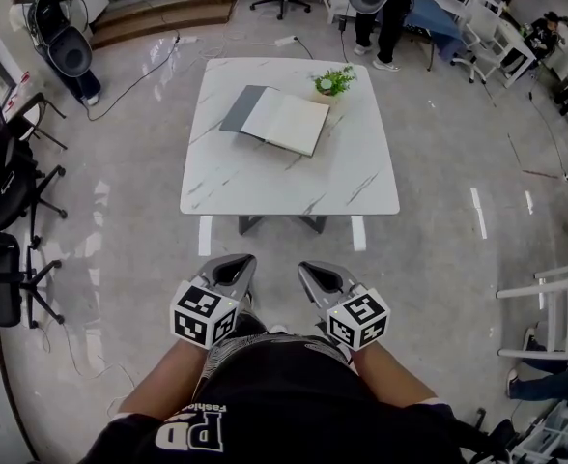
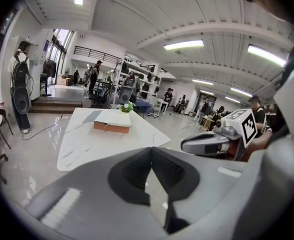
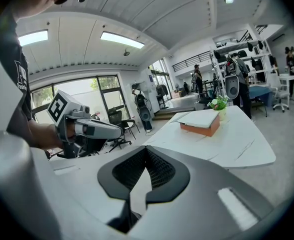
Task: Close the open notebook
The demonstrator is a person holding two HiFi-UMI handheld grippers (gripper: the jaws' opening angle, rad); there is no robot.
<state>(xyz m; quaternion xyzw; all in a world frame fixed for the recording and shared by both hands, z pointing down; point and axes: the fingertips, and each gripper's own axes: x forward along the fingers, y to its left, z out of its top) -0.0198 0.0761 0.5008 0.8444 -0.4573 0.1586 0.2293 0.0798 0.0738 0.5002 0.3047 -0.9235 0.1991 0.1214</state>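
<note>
Approach step, not yet at the work; no contact with anything.

White marble-pattern square table (image 1: 265, 182): well ahead of both grippers, with open floor between. Need to walk up before any reach.

Open notebook (image 1: 284, 119), white pages up, dark grey cover laid flat: on the far half of the table, well ahead of both grippers and roughly centred between them. Grey cover lies toward the left gripper's side, page block toward the right gripper's side. Orange-brown edge on the page block, seen from both gripper views. Not closed, untouched.

Left grey hand-held gripper (image 1: 236, 267) with marker cube: held low and close to the body, pointing forward. Jaws together, nothing between them.

Right grey hand-held gripper (image 1: 313, 271) with marker cube: just beside the left one, same posture. Jaws together, empty.

Small green potted plant (image 1: 334, 82): beyond the notebook, on the right gripper's side, just beside the notebook's far corner.

Next move, as judged: step to the table edge, open the left gripper's jaws, get them under or onto the free edge of the grey cover, swing it over the pages toward the right gripper's side. Right gripper probably best used to steady the page block. Watch the plant during the swing.
</note>
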